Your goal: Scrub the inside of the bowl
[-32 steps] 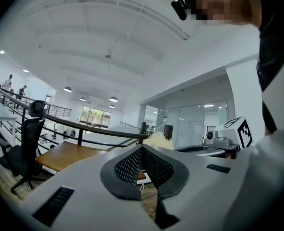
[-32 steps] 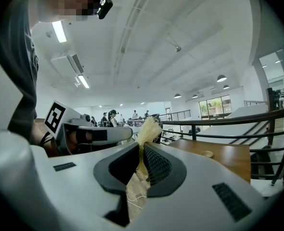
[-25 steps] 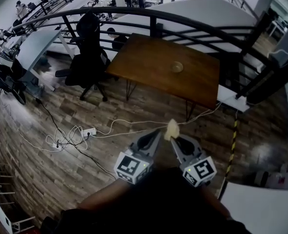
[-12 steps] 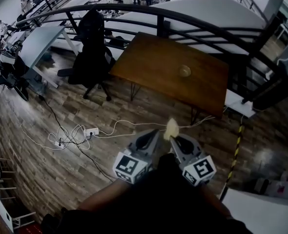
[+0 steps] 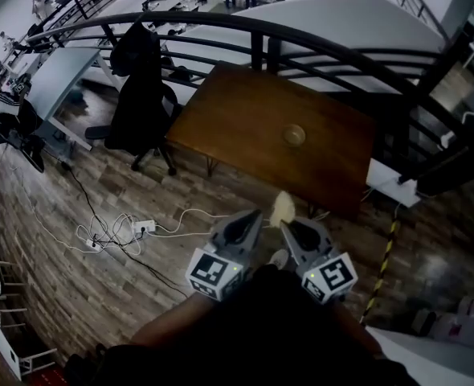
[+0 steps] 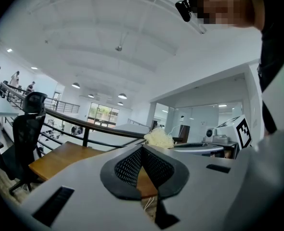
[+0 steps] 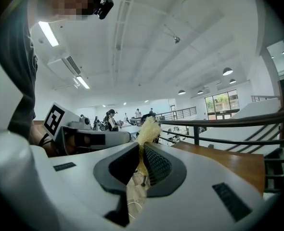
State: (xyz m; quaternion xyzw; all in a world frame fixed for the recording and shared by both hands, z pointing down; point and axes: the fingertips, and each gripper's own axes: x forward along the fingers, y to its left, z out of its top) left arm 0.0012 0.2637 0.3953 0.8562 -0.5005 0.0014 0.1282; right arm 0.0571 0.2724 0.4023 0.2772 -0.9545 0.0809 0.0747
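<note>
A small round bowl [image 5: 294,135] sits on the brown wooden table [image 5: 245,119] ahead of both grippers, which hang side by side over the floor short of the table's near edge. My right gripper [image 5: 285,222] is shut on a pale yellow fibre scrubber [image 5: 283,207] that sticks up past its tips. In the right gripper view the scrubber [image 7: 148,128] shows pinched between the ribbed pads [image 7: 156,163]. My left gripper [image 5: 250,218] is shut with nothing in it. In the left gripper view its pads [image 6: 131,165] meet, and the scrubber [image 6: 159,138] shows beside them.
A black office chair [image 5: 140,79] stands left of the table. A curved black railing [image 5: 261,34] runs behind it. White cables and a power strip [image 5: 145,226] lie on the wooden floor at left. Yellow-black tape [image 5: 382,264] marks the floor at right.
The table and bowl have come nearer and sit lower in the head view. Both grippers have travelled forward together, still side by side, with the scrubber still in the right one.
</note>
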